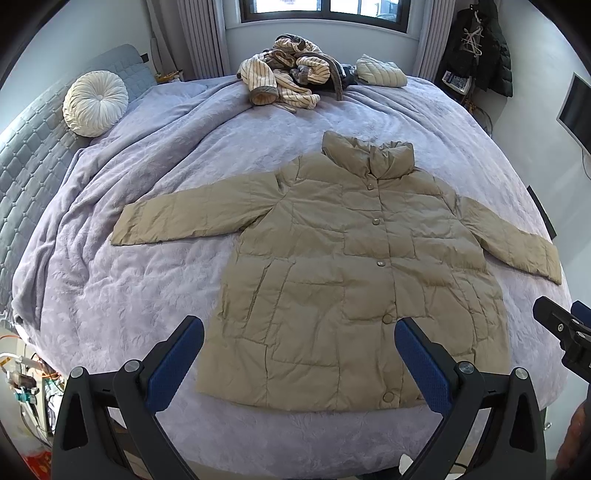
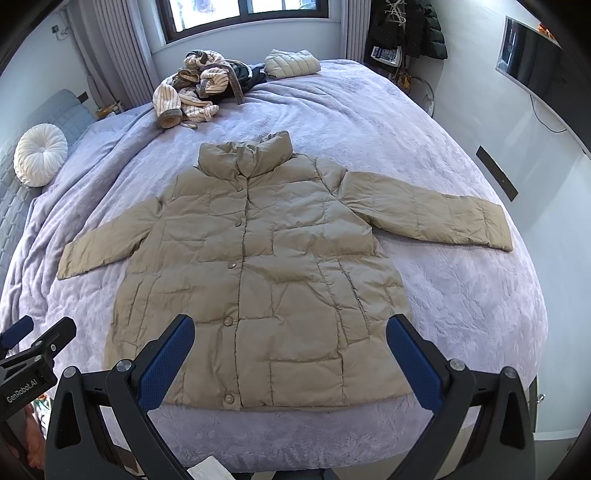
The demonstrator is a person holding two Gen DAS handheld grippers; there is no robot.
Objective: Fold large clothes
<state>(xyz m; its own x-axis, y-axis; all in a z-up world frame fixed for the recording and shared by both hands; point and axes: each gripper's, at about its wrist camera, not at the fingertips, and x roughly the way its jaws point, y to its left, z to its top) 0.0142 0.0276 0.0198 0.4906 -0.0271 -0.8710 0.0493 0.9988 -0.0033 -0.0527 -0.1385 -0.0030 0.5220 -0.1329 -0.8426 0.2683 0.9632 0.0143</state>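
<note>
On the lavender quilted bedspread (image 1: 110, 295): one beige quilted puffer jacket (image 1: 347, 280), front up, buttoned, collar toward the window (image 1: 325, 9), both sleeves spread outward, hem near the bed's near edge. Left gripper (image 1: 299, 354): blue-padded fingers spread wide, above the hem, holding nothing. Right gripper (image 2: 290, 354): fingers likewise spread wide, over the hem, holding nothing. Far end of bed: heap of cream striped garments with grey trim (image 1: 284, 77); beside it a folded pale quilted jacket (image 1: 382, 72). At the grey padded headboard (image 1: 33, 147): round white pleated cushion (image 1: 95, 103).
</note>
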